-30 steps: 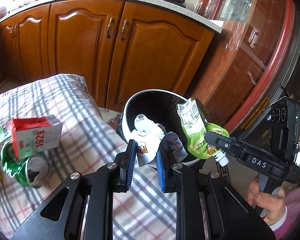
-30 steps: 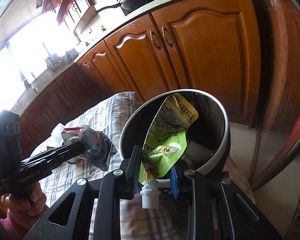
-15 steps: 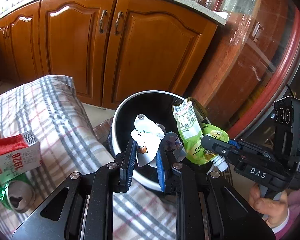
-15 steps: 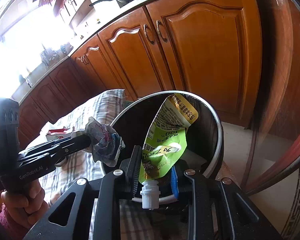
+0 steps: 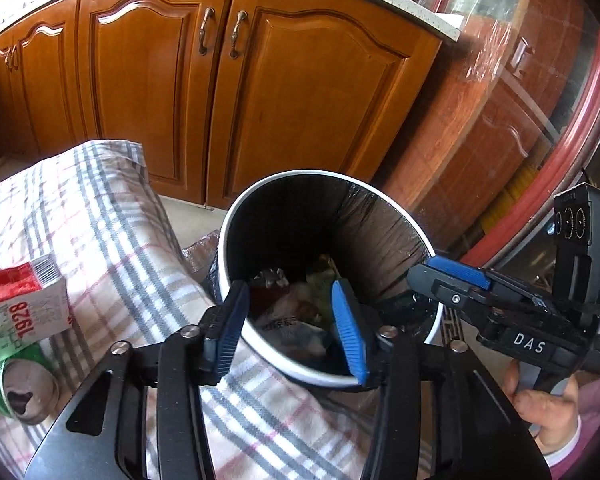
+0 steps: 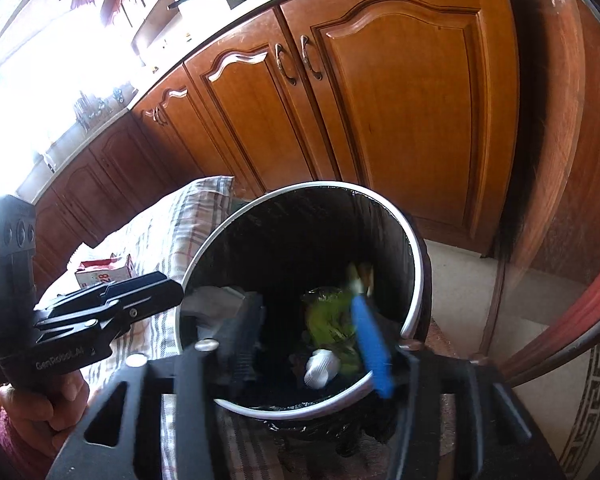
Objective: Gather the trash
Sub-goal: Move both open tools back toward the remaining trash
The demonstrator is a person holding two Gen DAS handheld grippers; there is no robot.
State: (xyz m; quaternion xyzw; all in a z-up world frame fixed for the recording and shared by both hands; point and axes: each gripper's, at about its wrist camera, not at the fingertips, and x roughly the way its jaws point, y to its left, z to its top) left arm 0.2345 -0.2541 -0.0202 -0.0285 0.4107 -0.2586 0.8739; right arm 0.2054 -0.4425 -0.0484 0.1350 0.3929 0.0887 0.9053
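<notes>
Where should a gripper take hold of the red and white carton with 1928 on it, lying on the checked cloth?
Probably across the flat printed body of the carton, one pad on each broad face, coming from above on the bin side. It lies on the checked cloth with a green can close against its near end, so that end looks crowded.

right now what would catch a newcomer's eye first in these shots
The round black-lined trash bin with its white rim fills the middle of both views, with the green spouted pouch lying down inside it. The left gripper and right gripper hover over its near rim, jaws just opened and empty. On the plaid cloth to the left lie a red-and-white carton and a green can.
</notes>
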